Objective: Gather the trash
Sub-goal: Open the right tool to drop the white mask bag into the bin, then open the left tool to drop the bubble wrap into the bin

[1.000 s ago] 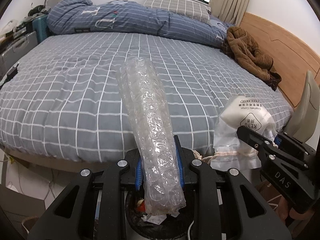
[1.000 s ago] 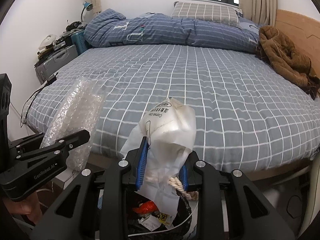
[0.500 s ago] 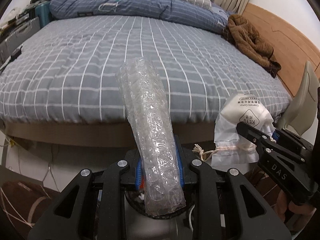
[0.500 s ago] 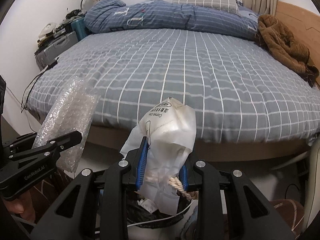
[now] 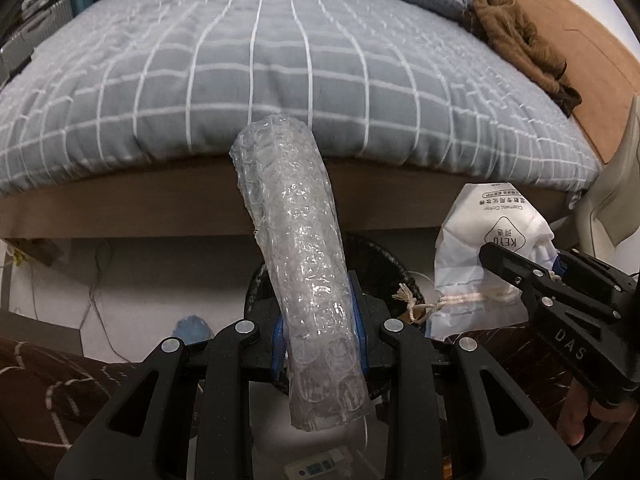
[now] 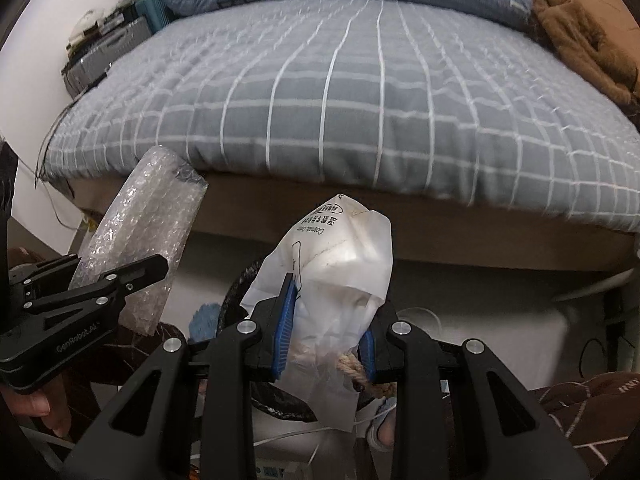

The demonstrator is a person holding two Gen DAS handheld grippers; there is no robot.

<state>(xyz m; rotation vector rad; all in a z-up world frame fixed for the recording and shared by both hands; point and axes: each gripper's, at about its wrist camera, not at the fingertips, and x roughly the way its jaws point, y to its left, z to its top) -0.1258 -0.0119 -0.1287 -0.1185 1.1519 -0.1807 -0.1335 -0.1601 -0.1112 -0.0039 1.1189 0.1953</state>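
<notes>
My left claw (image 5: pixel 320 330) clenches a clear bubble-wrap roll (image 5: pixel 298 264) that sticks up in front of the grey checked bed (image 5: pixel 256 60). My right claw (image 6: pixel 326 334) grips a white printed plastic bag (image 6: pixel 340 256) above a black round bin (image 5: pixel 380 264).
</notes>
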